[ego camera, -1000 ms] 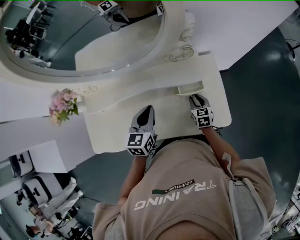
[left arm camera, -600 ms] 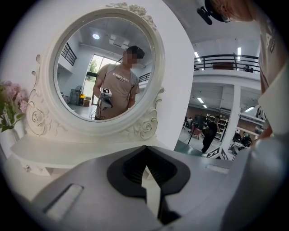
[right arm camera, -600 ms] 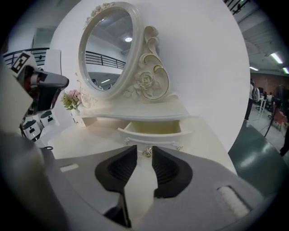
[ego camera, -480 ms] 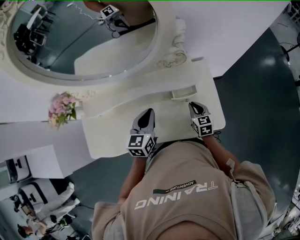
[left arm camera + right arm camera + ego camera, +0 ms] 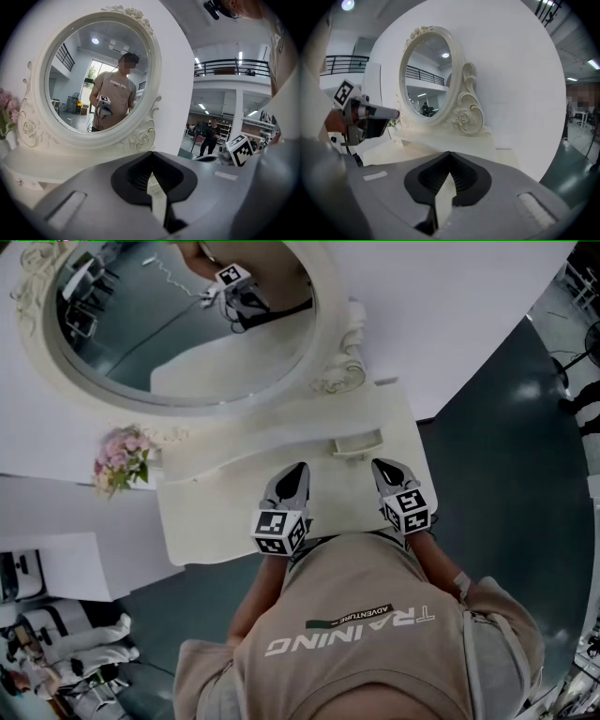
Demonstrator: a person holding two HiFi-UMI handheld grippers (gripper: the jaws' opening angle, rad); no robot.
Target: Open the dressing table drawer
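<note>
The drawer (image 5: pixel 358 443) stands pulled out, contents indistinct.

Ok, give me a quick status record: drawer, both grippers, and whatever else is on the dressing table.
drawer: small, in the raised right tier of the dressing table, pulled out
left gripper: fingers together, nothing held, over the table's front part
right gripper: fingers together, nothing held, just short of the drawer, apart from it
mirror: oval, upright at the back
flowers: pink, at the table's left end
</note>
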